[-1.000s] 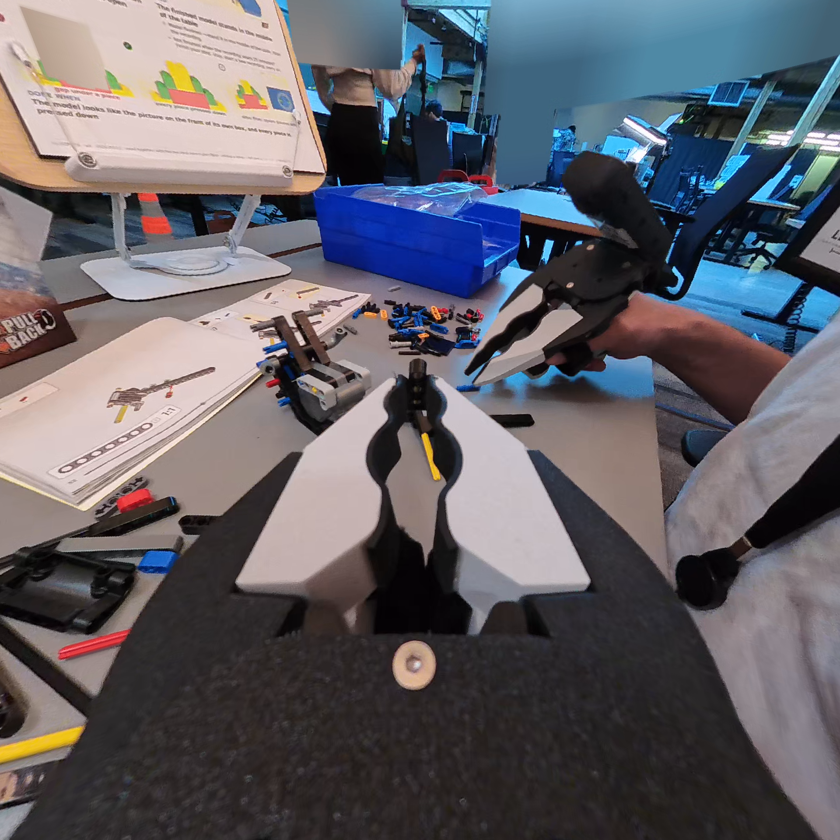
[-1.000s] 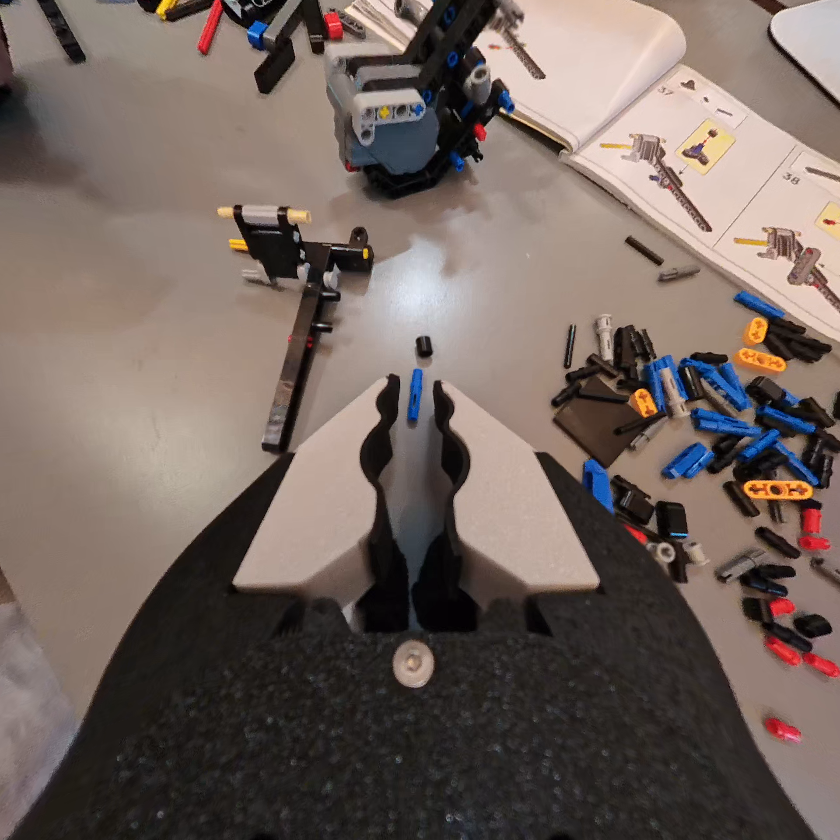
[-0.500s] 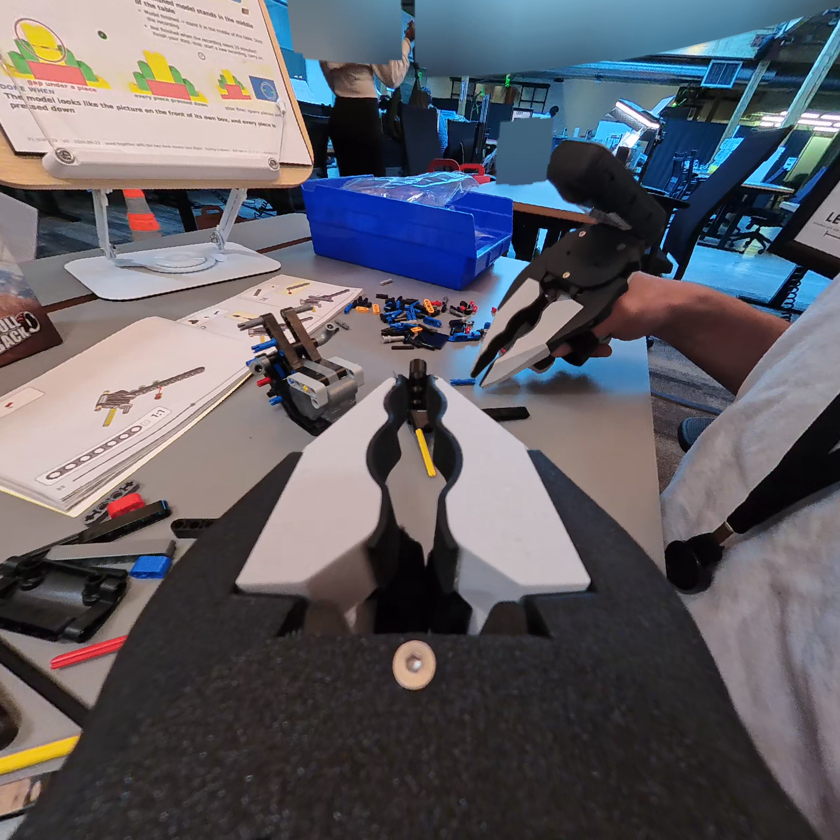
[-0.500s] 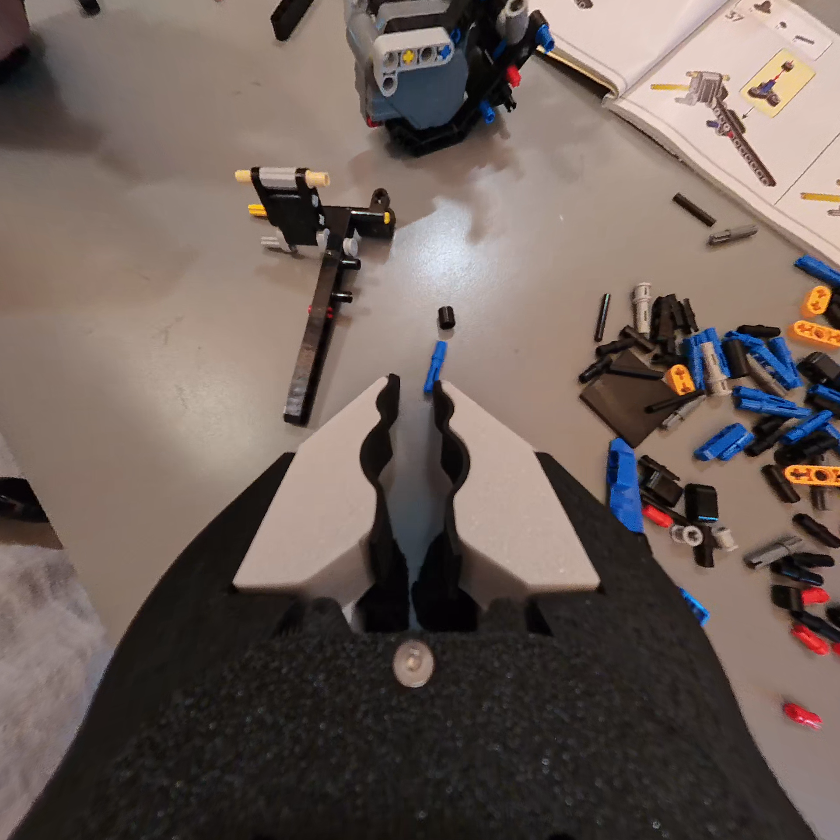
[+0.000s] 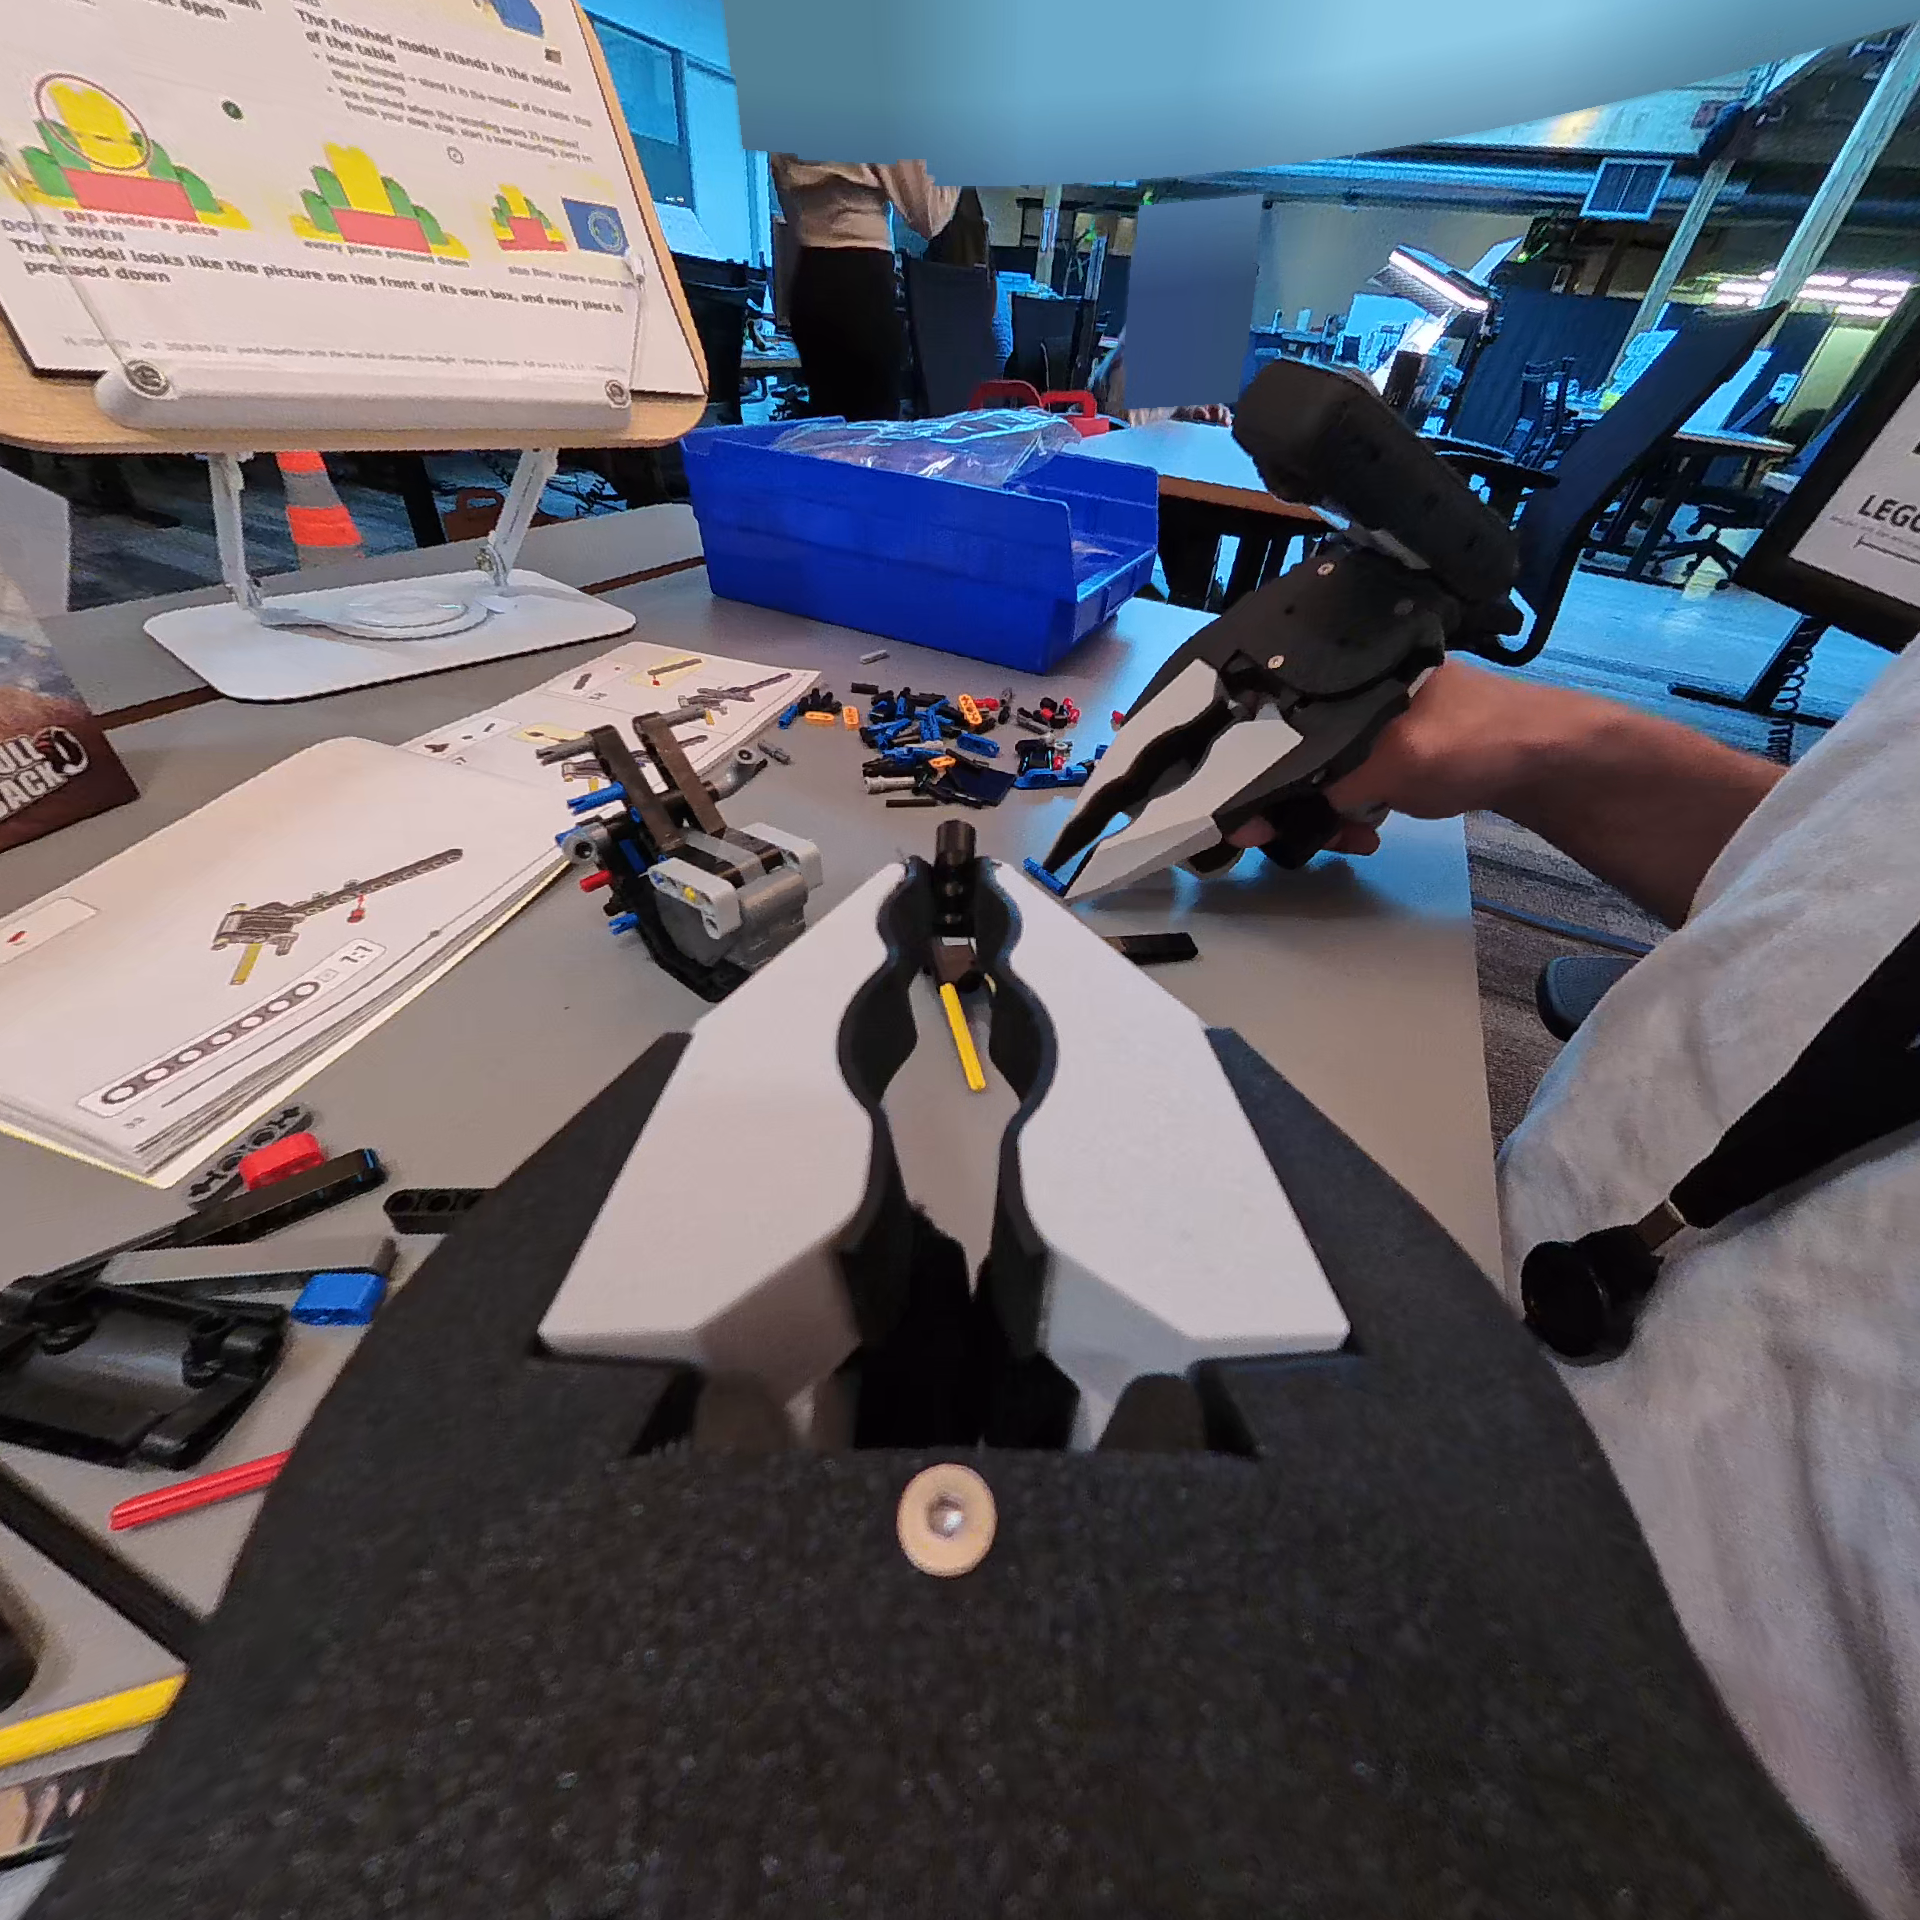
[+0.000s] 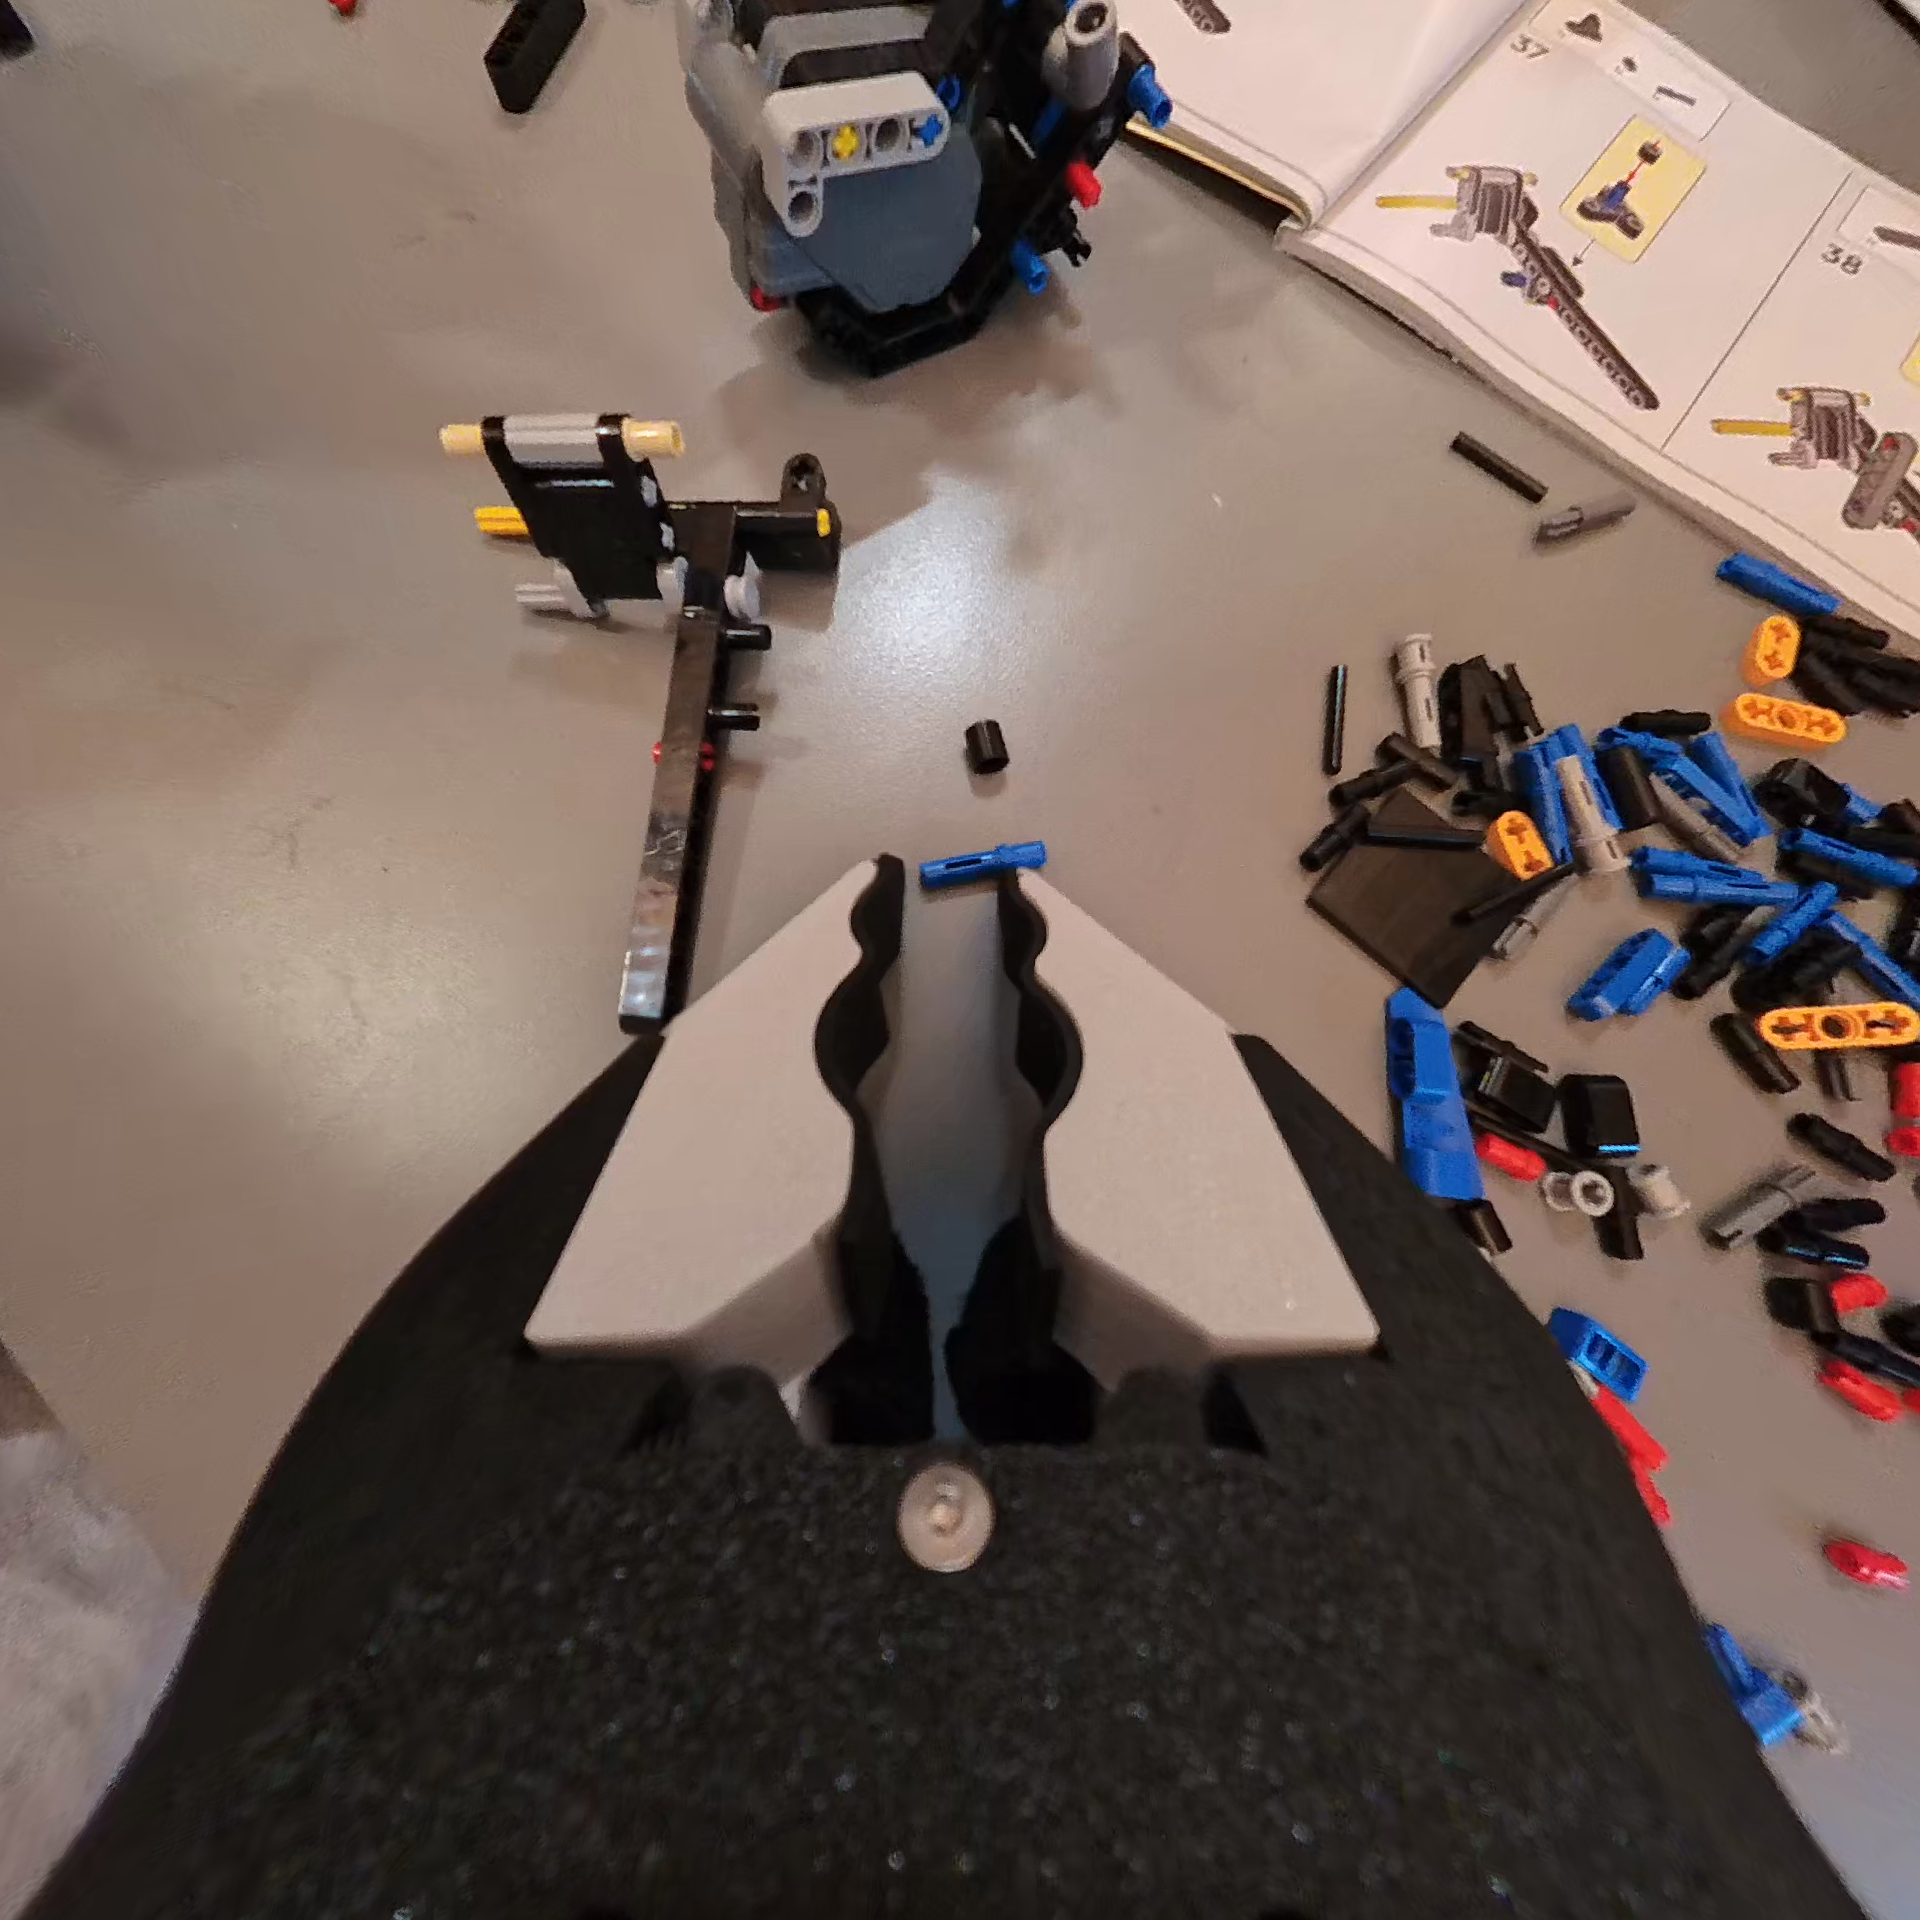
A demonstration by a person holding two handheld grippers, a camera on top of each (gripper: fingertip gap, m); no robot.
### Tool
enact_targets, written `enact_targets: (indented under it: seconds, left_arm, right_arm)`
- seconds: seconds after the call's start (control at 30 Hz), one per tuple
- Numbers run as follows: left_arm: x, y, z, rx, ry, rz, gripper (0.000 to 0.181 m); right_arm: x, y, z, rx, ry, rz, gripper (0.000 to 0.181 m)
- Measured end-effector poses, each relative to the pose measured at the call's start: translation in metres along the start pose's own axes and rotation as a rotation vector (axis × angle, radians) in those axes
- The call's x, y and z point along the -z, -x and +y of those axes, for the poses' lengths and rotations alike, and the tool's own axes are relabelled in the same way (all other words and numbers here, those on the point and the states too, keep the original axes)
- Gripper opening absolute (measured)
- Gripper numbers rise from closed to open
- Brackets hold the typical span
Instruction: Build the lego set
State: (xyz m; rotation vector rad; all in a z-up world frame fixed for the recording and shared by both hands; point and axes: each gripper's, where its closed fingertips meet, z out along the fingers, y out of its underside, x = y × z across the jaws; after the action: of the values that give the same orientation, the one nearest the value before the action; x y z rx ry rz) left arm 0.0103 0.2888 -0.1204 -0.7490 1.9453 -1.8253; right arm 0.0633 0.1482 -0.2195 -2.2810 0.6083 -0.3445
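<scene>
Right gripper (image 6: 948, 873) at a blue pin, left gripper (image 5: 953, 878) holding a black sub-assembly.
Its 2 fingers stand apart, the blue pin (image 6: 981, 863) lying crosswise at their tips; the left fingers are clamped on the black piece with a yellow axle (image 5: 954, 935).

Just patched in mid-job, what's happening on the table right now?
A person is building a lego set with two handheld grippers. The left gripper is shut on a small black sub-assembly with a yellow axle, held above the table. The right gripper is open, its tips at a loose blue pin lying crosswise on the grey table, not yet gripped. The partly built model, the open instruction booklet and the parts pile lie beyond.
</scene>
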Motion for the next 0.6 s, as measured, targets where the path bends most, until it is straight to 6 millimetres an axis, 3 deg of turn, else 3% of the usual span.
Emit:
enact_targets:
  seconds: [0.37,0.6]
  left_arm:
    - [0.0010,-0.0005,-0.0009,0.003,-0.006,0.003,0.005]
    - [0.0005,-0.0001,-0.0004,0.007,-0.003,0.003,0.006]
  right_arm:
    - [-0.0076,0.0003,-0.0075,0.012,-0.023,-0.009,0.018]
    - [-0.0041,0.0009,-0.0036,0.041,-0.034,0.029,0.005]
